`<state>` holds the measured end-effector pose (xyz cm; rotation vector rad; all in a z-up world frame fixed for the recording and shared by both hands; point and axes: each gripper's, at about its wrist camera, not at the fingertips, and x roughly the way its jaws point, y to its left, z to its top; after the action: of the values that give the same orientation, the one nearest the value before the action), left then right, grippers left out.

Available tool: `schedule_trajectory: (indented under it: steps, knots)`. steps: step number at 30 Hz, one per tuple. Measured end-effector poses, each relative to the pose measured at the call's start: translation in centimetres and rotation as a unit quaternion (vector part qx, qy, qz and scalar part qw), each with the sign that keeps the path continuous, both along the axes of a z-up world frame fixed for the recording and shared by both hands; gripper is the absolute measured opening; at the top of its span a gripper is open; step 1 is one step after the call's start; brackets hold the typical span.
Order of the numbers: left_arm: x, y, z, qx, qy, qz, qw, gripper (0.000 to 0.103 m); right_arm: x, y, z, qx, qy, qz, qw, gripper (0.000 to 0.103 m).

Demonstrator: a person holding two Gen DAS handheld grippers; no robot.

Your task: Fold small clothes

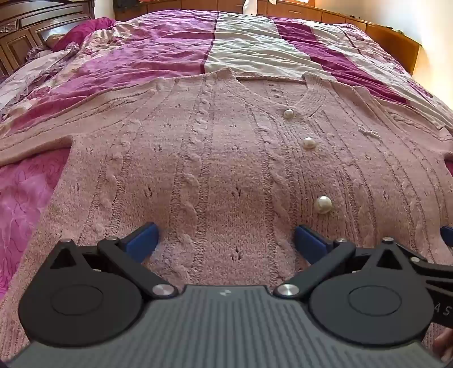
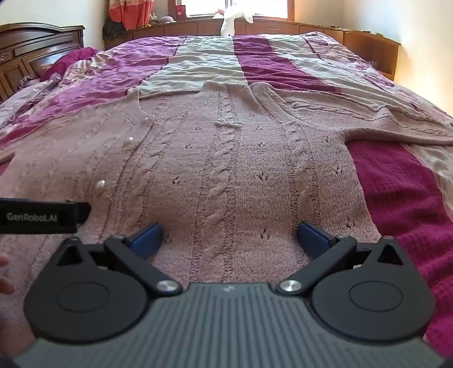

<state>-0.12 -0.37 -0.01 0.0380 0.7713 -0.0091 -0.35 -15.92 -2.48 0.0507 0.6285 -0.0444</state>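
A pink cable-knit cardigan [image 1: 220, 158] with pearl buttons [image 1: 323, 204] lies flat and face up on the bed, collar far from me, sleeves spread to both sides. My left gripper [image 1: 225, 240] is open, its blue fingers [image 1: 143, 240] low over the hem on the cardigan's left half. My right gripper [image 2: 230, 239] is open over the hem on the right half of the cardigan [image 2: 226, 175]. The left gripper's body also shows at the left edge of the right wrist view [image 2: 42, 216]. Neither gripper holds any cloth.
The cardigan rests on a bedspread [image 1: 175, 42] striped purple, magenta and cream. A dark wooden headboard [image 1: 25, 31] and rumpled pillows stand at the far left. A wooden ledge [image 2: 283, 27] with a white soft toy [image 2: 235, 19] runs along the far side.
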Motion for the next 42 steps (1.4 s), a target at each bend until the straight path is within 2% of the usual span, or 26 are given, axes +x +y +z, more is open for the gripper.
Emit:
schedule_trajectory:
  steps: [1,2,9,14,42]
  knots:
    - [-0.1,-0.2,0.0,0.002,-0.002,0.0,1.0,0.103,0.0,0.0,0.0,0.001,0.0,0.0,1.0,0.103]
    - [-0.1,0.1,0.0,-0.013,-0.003,-0.001,0.9999,0.103,-0.1,0.0,0.0,0.001,0.001,0.0,1.0,0.103]
    - [-1.3,0.0,-0.1,-0.011,-0.023,0.0,0.9997,0.103,-0.1,0.1,-0.2,0.009,0.004,-0.001,1.0,0.103]
    - [-0.5,0.3,0.1,-0.015,-0.005,-0.006,0.9999,0.103,-0.2,0.0,-0.1,0.004,-0.004,-0.002,1.0,0.103]
    - [0.0,0.1,-0.3,-0.003,-0.001,-0.017,0.9998,0.103,-0.2,0.4,-0.4,-0.007,-0.002,-0.004,1.0,0.103]
